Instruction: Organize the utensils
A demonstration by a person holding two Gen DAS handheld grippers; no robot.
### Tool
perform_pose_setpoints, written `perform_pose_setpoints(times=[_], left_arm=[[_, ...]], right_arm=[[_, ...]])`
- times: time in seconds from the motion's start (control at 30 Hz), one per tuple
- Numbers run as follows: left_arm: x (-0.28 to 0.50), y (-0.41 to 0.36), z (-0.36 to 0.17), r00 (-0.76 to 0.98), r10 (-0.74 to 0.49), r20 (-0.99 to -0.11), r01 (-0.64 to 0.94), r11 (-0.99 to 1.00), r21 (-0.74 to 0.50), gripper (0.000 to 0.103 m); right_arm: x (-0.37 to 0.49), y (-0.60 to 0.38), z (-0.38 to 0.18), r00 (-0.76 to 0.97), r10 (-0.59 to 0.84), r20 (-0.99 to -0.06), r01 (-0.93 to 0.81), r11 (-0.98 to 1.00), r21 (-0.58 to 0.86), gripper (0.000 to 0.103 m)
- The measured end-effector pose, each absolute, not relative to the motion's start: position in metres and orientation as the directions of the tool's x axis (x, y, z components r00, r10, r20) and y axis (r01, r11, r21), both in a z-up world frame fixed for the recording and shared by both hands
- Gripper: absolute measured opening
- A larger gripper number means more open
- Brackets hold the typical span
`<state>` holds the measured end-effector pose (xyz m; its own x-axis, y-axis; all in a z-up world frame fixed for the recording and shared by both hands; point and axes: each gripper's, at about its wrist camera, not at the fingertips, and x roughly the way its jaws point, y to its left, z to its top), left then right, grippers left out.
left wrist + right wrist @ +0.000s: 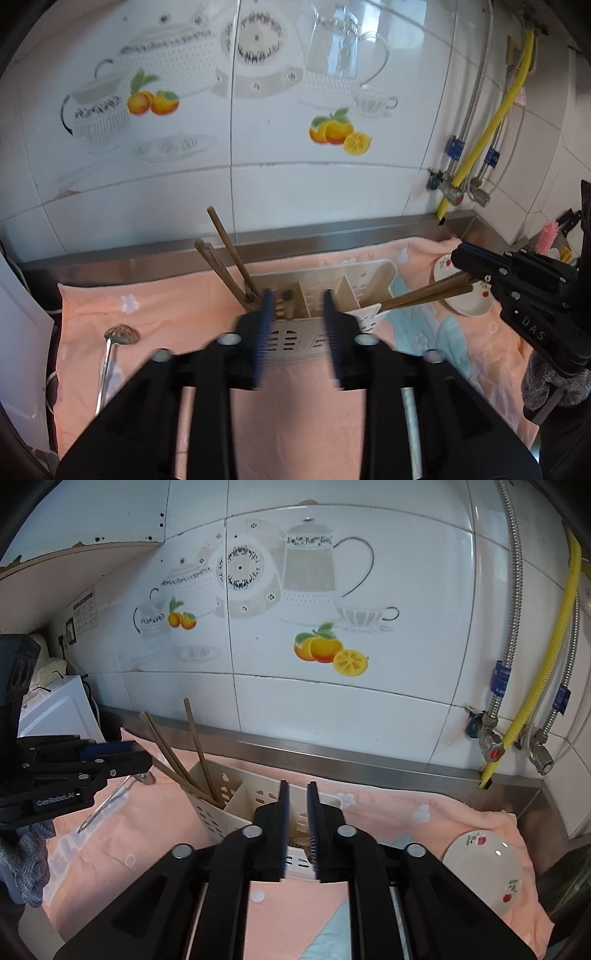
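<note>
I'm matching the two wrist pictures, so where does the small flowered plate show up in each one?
Left wrist view: the flowered plate sits at the right, on the pink cloth, partly behind the right claw and its chopsticks.
Right wrist view: the plate sits lower right, on the cloth's edge.
Shared landmark: the cream utensil caddy.
</note>
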<state>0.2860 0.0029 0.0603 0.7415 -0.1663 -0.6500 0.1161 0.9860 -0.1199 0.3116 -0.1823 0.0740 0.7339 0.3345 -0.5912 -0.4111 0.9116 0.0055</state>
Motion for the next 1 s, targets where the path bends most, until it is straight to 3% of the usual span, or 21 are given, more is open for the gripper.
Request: perform_pose_setpoints(times=[0.23, 0.3, 0.37, 0.43, 0.53, 0.6, 0.67, 1.0], left_arm=[[0.248, 0.004, 0.081, 0.801, -0.150, -0.580, 0.109, 0.989, -0.104, 0.070], [0.233, 0.003, 0.085, 0.818, -0.143, -0.557, 0.112, 0.990, -0.090, 0.072], [0.219, 0.002, 0.089, 0.831, -0.123, -0.543, 0.101, 0.992, -0.071, 0.086], [0.207, 0.002, 0.090, 0.844, -0.098, -0.528, 0.082, 0.995, -0.055, 0.090], [0.188, 0.003, 0.088, 0.854, -0.074, -0.514, 0.065, 0.997, -0.034, 0.094], [0.174, 0.005, 0.084, 0.857, -0.066, -0.511, 0.053, 0.998, -0.039, 0.095], [0.164, 0.007, 0.080, 0.858, -0.059, -0.510, 0.044, 0.998, -0.042, 0.096], [0.118, 0.011, 0.051, 0.860, -0.001, -0.511, -0.008, 1.000, -0.016, 0.098]], right_arm=[[0.281, -0.191, 0.089, 0.773, 0.327, -0.543, -0.396, 0.918, -0.010, 0.035], [0.269, -0.192, 0.094, 0.789, 0.320, -0.525, -0.393, 0.919, -0.029, 0.038], [0.254, -0.194, 0.098, 0.804, 0.313, -0.507, -0.385, 0.922, -0.043, 0.046], [0.239, -0.197, 0.101, 0.815, 0.308, -0.492, -0.379, 0.924, -0.051, 0.047], [0.216, -0.201, 0.102, 0.833, 0.295, -0.468, -0.364, 0.930, -0.060, 0.061], [0.204, -0.203, 0.099, 0.836, 0.296, -0.462, -0.362, 0.930, -0.058, 0.063], [0.190, -0.207, 0.094, 0.839, 0.297, -0.456, -0.354, 0.934, -0.044, 0.074], [0.142, -0.221, 0.059, 0.856, 0.259, -0.448, -0.296, 0.955, -0.012, 0.091]])
